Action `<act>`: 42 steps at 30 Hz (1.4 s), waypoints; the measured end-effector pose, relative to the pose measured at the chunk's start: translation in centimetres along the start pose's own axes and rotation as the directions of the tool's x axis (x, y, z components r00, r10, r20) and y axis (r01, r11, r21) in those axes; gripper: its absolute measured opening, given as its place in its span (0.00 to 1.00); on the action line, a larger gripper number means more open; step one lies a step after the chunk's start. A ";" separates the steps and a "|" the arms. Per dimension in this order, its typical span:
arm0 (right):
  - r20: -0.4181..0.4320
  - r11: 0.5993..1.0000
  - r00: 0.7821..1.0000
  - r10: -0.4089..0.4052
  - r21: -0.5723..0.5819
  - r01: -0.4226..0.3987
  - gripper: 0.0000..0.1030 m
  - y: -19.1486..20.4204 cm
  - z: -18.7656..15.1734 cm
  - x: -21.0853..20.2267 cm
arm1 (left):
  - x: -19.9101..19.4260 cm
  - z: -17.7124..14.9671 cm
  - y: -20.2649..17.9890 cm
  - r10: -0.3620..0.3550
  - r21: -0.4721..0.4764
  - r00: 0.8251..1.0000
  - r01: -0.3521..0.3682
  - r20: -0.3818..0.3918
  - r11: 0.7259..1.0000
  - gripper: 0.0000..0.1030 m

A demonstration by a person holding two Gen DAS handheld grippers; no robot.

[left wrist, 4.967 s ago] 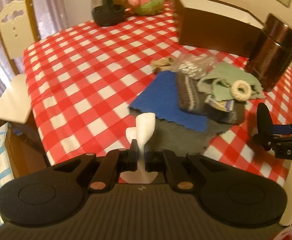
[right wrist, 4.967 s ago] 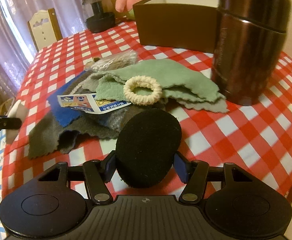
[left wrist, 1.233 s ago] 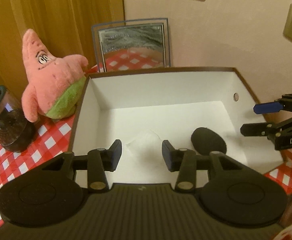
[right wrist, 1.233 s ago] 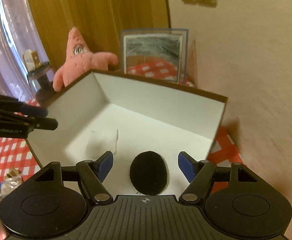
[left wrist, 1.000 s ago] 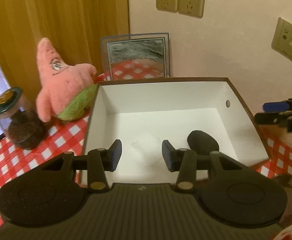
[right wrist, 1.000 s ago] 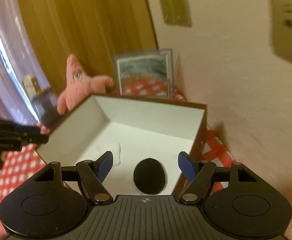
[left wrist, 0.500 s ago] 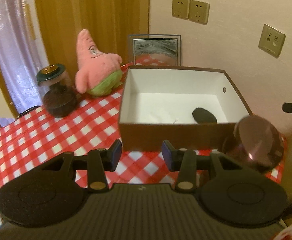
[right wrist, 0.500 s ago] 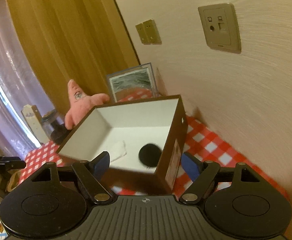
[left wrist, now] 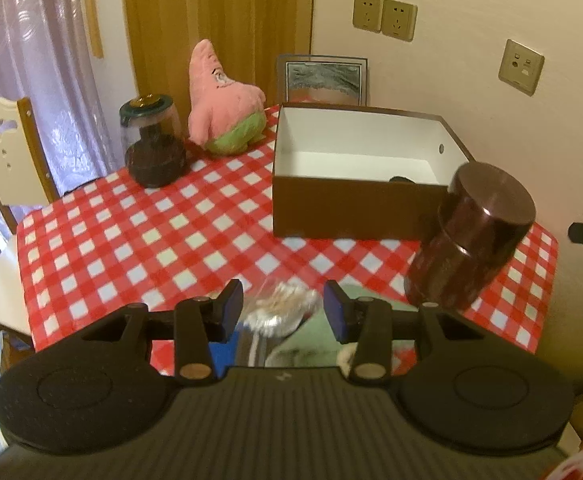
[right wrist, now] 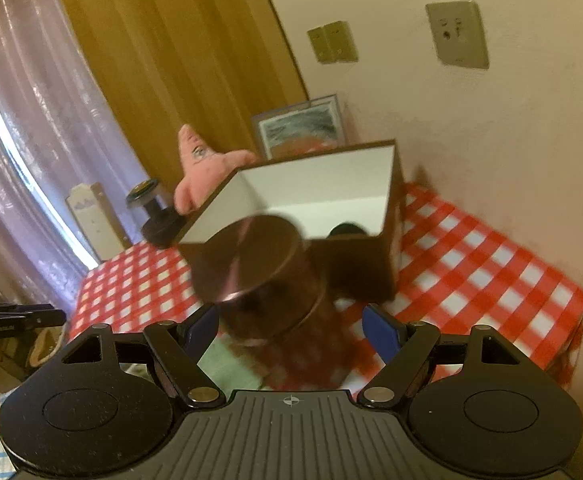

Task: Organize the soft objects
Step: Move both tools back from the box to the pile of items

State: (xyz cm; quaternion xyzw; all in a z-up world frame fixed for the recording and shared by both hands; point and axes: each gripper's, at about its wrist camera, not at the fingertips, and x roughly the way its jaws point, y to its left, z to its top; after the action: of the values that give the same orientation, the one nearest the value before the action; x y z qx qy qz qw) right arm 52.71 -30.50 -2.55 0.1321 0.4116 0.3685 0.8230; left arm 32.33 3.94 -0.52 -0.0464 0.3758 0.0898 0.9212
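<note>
Two grippers are in your hands, and neither has anything clamped in it. Your left gripper (left wrist: 283, 306) has its jaws apart with nothing pressed between them; a crinkly clear bag (left wrist: 279, 306) lies on the table below the gap. Your right gripper (right wrist: 289, 326) stands wider, also holding nothing, and the brown canister (right wrist: 259, 276) shows through the gap without the pads touching it.

Take the brown box (left wrist: 355, 208) as your landmark. It sits open on the red checked tablecloth (left wrist: 151, 240), near the wall. Inside it, a black pad (left wrist: 401, 179) lies on the white floor by the box's right end; only its top edge shows over the front wall. From the right wrist view that black pad (right wrist: 345, 229) sits in the near corner. The canister (left wrist: 471, 236) stands just in front of the box's right corner. A pink plush star (left wrist: 221, 100) leans to the left of the box, and a dark glass jar (left wrist: 153, 146) stands further left of that. A framed picture (left wrist: 323, 80) stands behind the box against the wall. A green cloth (left wrist: 315, 336) lies in front of the box, partly hidden under your left gripper.
</note>
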 end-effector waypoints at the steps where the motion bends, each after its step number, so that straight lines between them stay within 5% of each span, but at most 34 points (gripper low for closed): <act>1: -0.010 1.000 1.000 0.004 0.004 -0.004 0.76 0.6 -0.5 0.0 | -0.3 -0.5 0.2 -0.002 -0.002 1.000 0.002 -0.001 1.000 0.40; 24: -0.164 0.995 0.985 0.048 -0.073 -0.061 0.76 13.1 -10.9 2.8 | -4.7 -10.1 5.2 -0.023 -0.025 0.999 0.022 -0.043 0.999 0.40; 42: -0.214 0.970 0.977 0.006 -0.235 -0.057 0.68 15.2 -12.6 7.8 | -1.9 -11.2 4.5 -0.064 -0.104 0.995 0.056 -0.080 0.993 0.37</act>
State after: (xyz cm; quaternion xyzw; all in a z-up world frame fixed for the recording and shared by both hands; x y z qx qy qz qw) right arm 38.43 -15.44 -7.06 -0.0018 0.4473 0.4406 0.7783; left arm 22.43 6.36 -7.26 -0.1081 0.4072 0.0791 0.9035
